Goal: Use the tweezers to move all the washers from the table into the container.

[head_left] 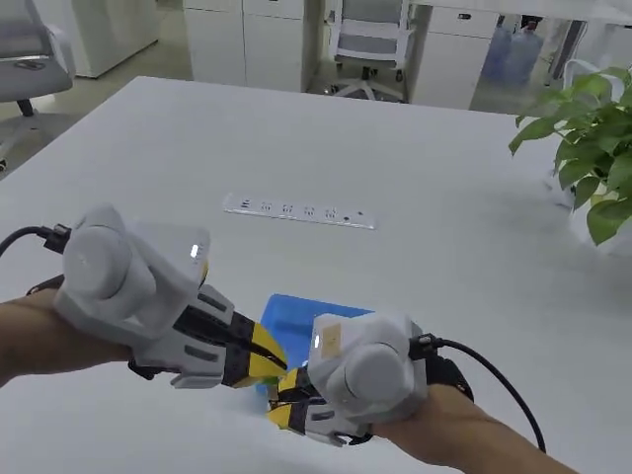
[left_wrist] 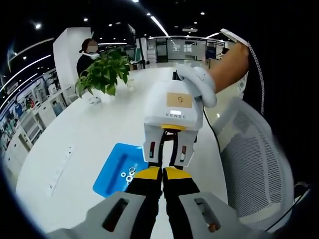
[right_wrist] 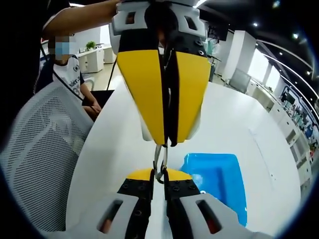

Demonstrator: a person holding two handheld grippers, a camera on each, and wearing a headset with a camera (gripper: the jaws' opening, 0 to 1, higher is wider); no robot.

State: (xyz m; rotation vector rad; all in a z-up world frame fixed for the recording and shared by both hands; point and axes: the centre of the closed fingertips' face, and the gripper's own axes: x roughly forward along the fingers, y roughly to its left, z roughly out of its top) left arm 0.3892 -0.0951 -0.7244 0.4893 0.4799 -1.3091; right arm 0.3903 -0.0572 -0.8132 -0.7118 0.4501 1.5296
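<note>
Blue shallow plastic tray (head_left: pixel 296 314) sits on white table (head_left: pixel 444 247) toward its near edge, partly hidden behind both grippers. Small silver metal washers (left_wrist: pixel 128 175) lie inside tray, bunched nr the end closest to the grippers in L gripper view.

L gripper (head_left: pixel 275 357) & R gripper (head_left: pixel 280 397) meet tip to tip just over tray's near edge. Thin metal tweezers (right_wrist: pixel 160 158) bridge the two. One end is pinched betw L gripper's yellow pads, jaws pressed together on it. Other end sits betw R gripper's yellow tips, likewise closed on it.

Writing: in L gripper view, R gripper's white body carries a tan square sticker (left_wrist: pixel 179 99) w/ what reads as "XENSE" printed just below.

White power strip (head_left: pixel 298 210) lies mid-table, markings too small to read. Green leafy plant (head_left: pixel 592 138) stands at table's right edge.
</note>
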